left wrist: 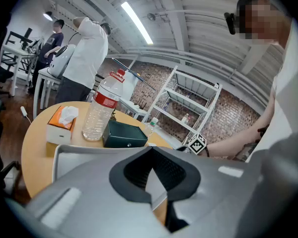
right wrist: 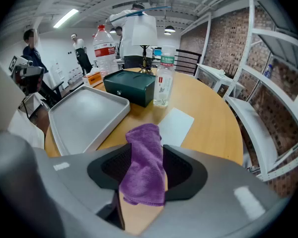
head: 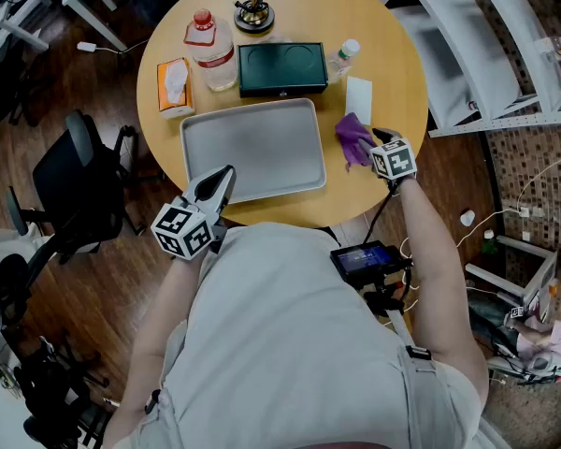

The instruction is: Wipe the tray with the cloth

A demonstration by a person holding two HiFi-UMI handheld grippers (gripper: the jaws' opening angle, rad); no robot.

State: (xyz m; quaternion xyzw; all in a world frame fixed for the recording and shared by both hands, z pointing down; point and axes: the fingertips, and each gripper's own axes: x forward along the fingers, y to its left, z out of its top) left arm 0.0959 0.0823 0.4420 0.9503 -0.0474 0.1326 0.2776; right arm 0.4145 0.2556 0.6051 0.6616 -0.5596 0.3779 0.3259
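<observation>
Reaching to the right of the tray [head: 252,148], the right gripper [head: 372,144] has its jaws spread wide around the purple cloth [head: 352,137]. The cloth lies crumpled on the round wooden table [head: 393,73], just beside the tray's right rim. It sits in the gap between the pads, but they do not seem to be pinching it yet, so I judge the pick-up to be at its start and the wiping not begun.

The left gripper [head: 224,178] hangs at the tray's near left corner with its jaws drawn together on nothing. It is probably parked there to steady the tray once rubbing starts, and to keep out of the other arm's path.

The grey tray sits in the middle of the table, close to the person, with its long side facing them. This leaves its whole flat floor within reach. It holds nothing, and no spill shows on it from above.

Everything else is pushed to the far side:
- an orange tissue box [head: 174,86] with a white tissue standing out of its slot
- a large clear water bottle [head: 210,50] with a red cap, whose fill level I cannot tell
- a dark green box [head: 282,68] with its lid shut
- a small clear bottle [head: 344,59]
- a white card [head: 359,99] lying flat just beyond the cloth
</observation>
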